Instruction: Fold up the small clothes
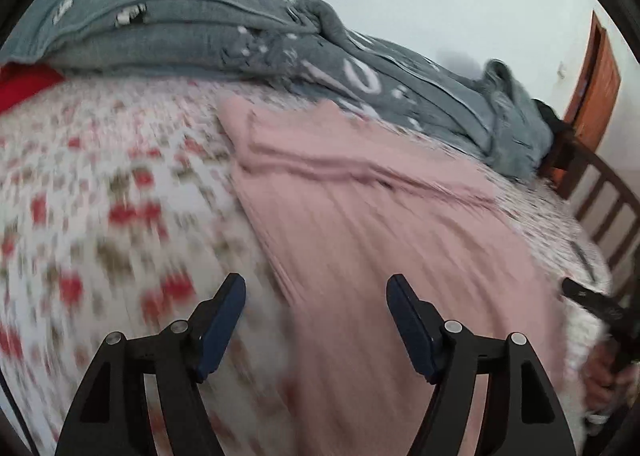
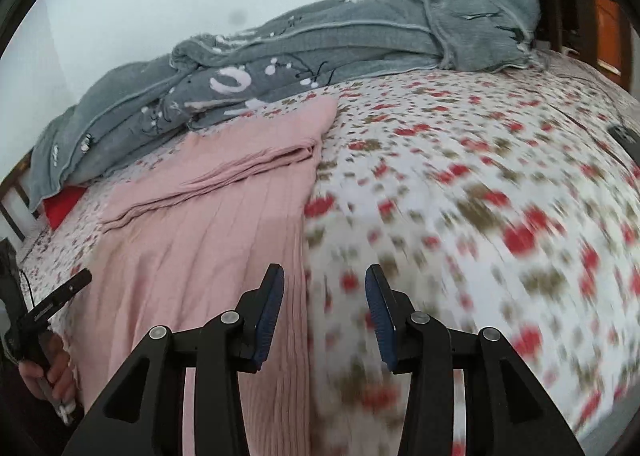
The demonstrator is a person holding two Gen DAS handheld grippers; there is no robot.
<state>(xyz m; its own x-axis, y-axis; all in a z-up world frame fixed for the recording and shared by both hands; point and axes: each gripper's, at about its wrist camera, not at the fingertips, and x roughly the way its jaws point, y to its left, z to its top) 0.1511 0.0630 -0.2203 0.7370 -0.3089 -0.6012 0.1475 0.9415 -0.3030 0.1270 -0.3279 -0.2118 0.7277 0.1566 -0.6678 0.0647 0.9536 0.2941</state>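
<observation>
A pink ribbed garment [image 1: 380, 215] [image 2: 208, 223] lies flat on the floral bedsheet [image 1: 100, 195], its far part folded back over itself. My left gripper [image 1: 316, 282] hovers open over the garment's near left edge, nothing between its fingers. My right gripper [image 2: 325, 272] stands open just past the garment's right edge, above the sheet, also holding nothing. Each gripper shows at the edge of the other's view: the right one [image 1: 600, 304] and the left one [image 2: 52, 304], each held by a hand. The near parts of both views are motion-blurred.
A rumpled grey blanket [image 1: 240, 35] [image 2: 280, 67] lies along the wall behind the garment. A red cloth [image 1: 24, 85] peeks out beside it. A wooden bed rail [image 1: 608, 207] and a door [image 1: 596, 67] stand at one end. A dark flat object [image 2: 624, 137] rests on the sheet.
</observation>
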